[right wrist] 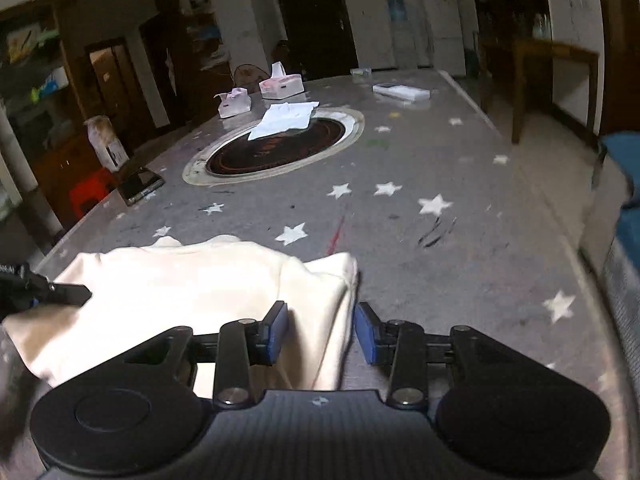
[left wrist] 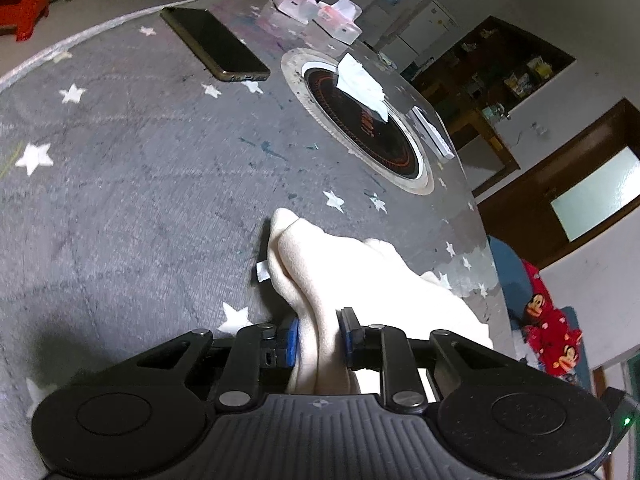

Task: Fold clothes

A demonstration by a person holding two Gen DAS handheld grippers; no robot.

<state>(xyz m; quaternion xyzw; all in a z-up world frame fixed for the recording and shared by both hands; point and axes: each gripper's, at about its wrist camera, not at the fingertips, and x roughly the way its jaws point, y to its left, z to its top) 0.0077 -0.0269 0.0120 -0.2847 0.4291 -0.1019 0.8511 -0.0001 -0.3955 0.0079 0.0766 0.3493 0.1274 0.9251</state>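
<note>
My left gripper [left wrist: 319, 338] is clamped on a bunched fold of the cream garment [left wrist: 316, 280], its blue pads pressing the fabric from both sides, on a round table covered with a grey star-print cloth [left wrist: 120, 152]. My right gripper [right wrist: 321, 334] stands parted over the same garment [right wrist: 192, 288]: its left pad rests on the cloth, its right pad sits just beside the garment's edge, and nothing is pinched between them. The garment lies at the near edge of the table, spread flat in the right wrist view, with the tip of my left gripper [right wrist: 64, 294] touching its far left side. A small white tag [left wrist: 263, 271] pokes out from the gathered fabric. Farther off, a dark phone [left wrist: 214, 44] lies on the cloth, well apart from the garment. A sheet of white tissue [right wrist: 286, 118] rests across the round black hotplate [right wrist: 276, 144] set into the table's centre, and two pink tissue boxes [right wrist: 280, 84] stand beyond it. A flat white box [right wrist: 401, 92] sits near the far rim.
</note>
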